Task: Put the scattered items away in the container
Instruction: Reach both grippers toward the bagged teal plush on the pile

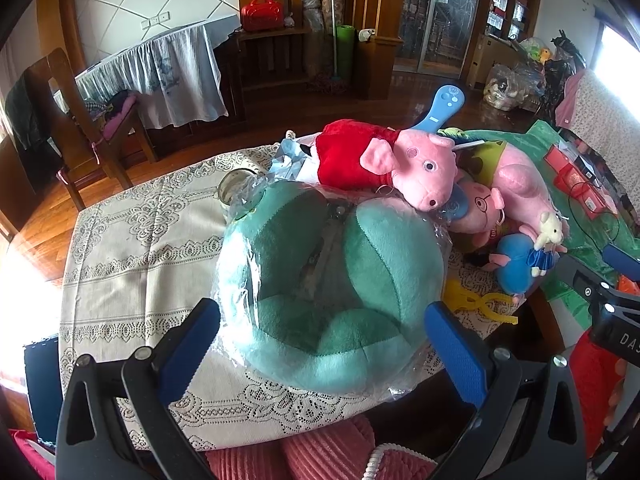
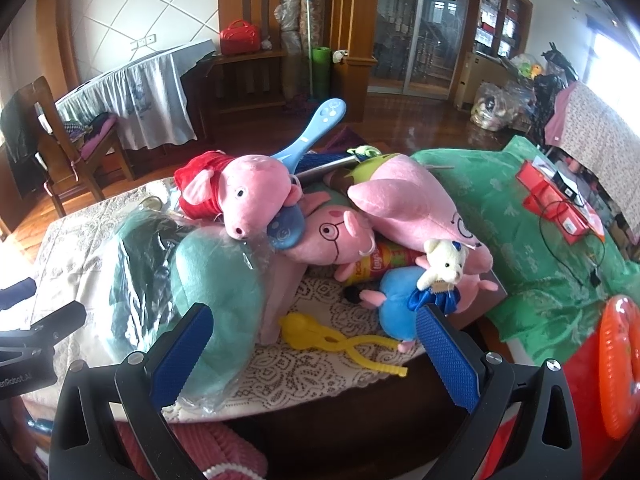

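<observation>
Toys lie heaped on a lace-covered table [image 1: 132, 264], and nothing is yet gripped, so the step in hand looks like the approach for a first pick. The left gripper [image 1: 322, 350] hangs low in the frame with its blue pads spread as wide as they go, straddling the near edge of a big teal plush cushion [image 1: 332, 280] wrapped in clear plastic; the pads appear just clear of the wrap, though contact cannot be ruled out. The right gripper [image 2: 312, 354] is likewise fully spread and empty, pointing at the bare patch of cloth where a yellow plastic tong toy [image 2: 344, 344] lies at lower centre. Just beyond it sit a small blue plush [image 2: 394, 300] with a little white bear [image 2: 444, 264], and behind them the pile: a pink pig in a red dress [image 2: 244, 196] at centre, a pig with glasses [image 2: 332, 236], a larger pink pig [image 2: 408, 204] and a blue paddle [image 2: 312, 132] sticking up. No container can be made out for certain; an orange and red object [image 2: 616, 364] at the right edge might be one, but that is a guess. The next move probably calls for lowering one gripper onto a small, loose item such as the yellow toy and closing; the bagged cushion looks too wide and slippery for a single pinch.
</observation>
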`<action>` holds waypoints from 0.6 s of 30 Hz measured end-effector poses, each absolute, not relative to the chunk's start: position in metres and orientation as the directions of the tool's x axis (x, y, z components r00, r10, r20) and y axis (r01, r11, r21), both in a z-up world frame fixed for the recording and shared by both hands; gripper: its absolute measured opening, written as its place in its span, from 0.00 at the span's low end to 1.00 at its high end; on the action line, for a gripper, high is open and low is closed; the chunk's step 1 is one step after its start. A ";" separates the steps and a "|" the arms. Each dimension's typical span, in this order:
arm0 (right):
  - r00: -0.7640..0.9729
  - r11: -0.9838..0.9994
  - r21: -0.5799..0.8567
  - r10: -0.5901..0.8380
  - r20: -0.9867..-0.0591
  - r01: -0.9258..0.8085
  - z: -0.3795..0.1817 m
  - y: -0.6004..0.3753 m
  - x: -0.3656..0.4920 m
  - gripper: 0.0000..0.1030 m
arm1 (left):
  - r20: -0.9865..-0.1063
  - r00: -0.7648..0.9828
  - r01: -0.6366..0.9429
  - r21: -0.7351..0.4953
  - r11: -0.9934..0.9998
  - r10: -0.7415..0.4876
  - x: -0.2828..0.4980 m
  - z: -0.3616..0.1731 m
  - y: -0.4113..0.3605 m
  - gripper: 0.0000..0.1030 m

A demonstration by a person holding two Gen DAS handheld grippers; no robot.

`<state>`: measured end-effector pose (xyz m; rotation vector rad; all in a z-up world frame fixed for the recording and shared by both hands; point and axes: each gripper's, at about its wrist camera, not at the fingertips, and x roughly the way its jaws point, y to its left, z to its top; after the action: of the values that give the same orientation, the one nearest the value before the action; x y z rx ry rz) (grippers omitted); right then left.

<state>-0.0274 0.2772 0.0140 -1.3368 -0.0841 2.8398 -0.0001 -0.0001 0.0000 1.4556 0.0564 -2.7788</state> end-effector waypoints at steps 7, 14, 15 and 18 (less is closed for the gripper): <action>-0.637 -0.999 -0.047 0.021 -0.771 0.023 0.014 0.277 -0.028 1.00 | -0.825 -0.565 0.015 -0.032 -0.999 0.018 -0.008 0.000 -0.007 1.00; -0.635 -0.999 -0.042 0.017 -0.772 0.024 0.012 0.277 -0.027 1.00 | -0.824 -0.567 0.026 -0.041 -0.999 0.019 0.000 -0.003 -0.004 1.00; -0.635 -0.999 -0.042 0.017 -0.772 0.025 0.012 0.277 -0.027 1.00 | -0.825 -0.565 0.028 -0.040 -0.999 0.018 0.000 -0.003 -0.005 1.00; -0.633 -0.999 -0.042 0.016 -0.774 0.025 0.011 0.277 -0.028 1.00 | -0.829 -0.559 0.032 -0.038 -0.999 0.013 0.000 -0.005 -0.006 1.00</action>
<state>-0.0281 0.2767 0.0107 -1.3475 -0.0762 2.8422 -0.0004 -0.0058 -0.0051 1.4698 0.0761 -2.7634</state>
